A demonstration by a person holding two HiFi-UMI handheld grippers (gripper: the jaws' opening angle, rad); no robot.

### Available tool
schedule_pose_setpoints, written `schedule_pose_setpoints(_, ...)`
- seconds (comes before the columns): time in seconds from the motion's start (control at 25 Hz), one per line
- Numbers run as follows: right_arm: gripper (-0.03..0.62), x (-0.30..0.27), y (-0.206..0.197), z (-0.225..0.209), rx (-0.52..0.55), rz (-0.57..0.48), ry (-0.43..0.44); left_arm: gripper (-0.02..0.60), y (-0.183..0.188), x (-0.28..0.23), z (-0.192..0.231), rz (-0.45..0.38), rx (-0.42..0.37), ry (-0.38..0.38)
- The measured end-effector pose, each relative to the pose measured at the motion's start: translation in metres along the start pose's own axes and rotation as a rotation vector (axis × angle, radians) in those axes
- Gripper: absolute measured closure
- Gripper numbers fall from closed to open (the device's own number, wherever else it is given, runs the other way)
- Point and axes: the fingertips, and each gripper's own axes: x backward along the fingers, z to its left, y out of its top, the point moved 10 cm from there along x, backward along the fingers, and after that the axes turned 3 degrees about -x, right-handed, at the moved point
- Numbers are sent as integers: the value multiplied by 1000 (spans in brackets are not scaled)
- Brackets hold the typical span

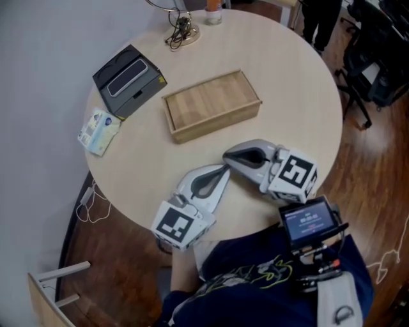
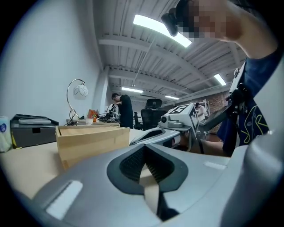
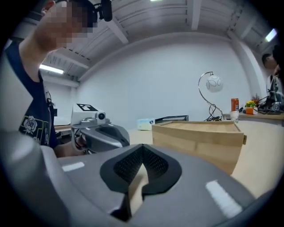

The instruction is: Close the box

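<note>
A shallow, light wooden box point(image 1: 212, 104) lies in the middle of the round table point(image 1: 294, 89); its top shows as one flat wooden panel inside a thin rim. Both grippers rest near the table's front edge, apart from the box. My left gripper point(image 1: 223, 171) is shut and empty, its tips pointing up-right. My right gripper point(image 1: 227, 155) is shut and empty, pointing left, so the two tips nearly meet. The left gripper view has the box point(image 2: 91, 142) ahead on the left and the right gripper point(image 2: 177, 122) beyond my shut left gripper point(image 2: 145, 148). The right gripper view has the box point(image 3: 199, 137) at right.
A black device point(image 1: 128, 80) and a tissue pack point(image 1: 99, 131) sit at the table's left. A lamp base with cables point(image 1: 182, 29) and a cup point(image 1: 214, 14) stand at the far edge. Office chairs point(image 1: 377, 57) are on the floor at right.
</note>
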Motion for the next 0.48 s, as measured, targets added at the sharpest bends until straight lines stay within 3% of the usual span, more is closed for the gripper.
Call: schedule_pose_setpoints(0.48, 588, -3, -2, -3, -16, 22, 23, 578, -2, 1, 0, -7, 3, 3)
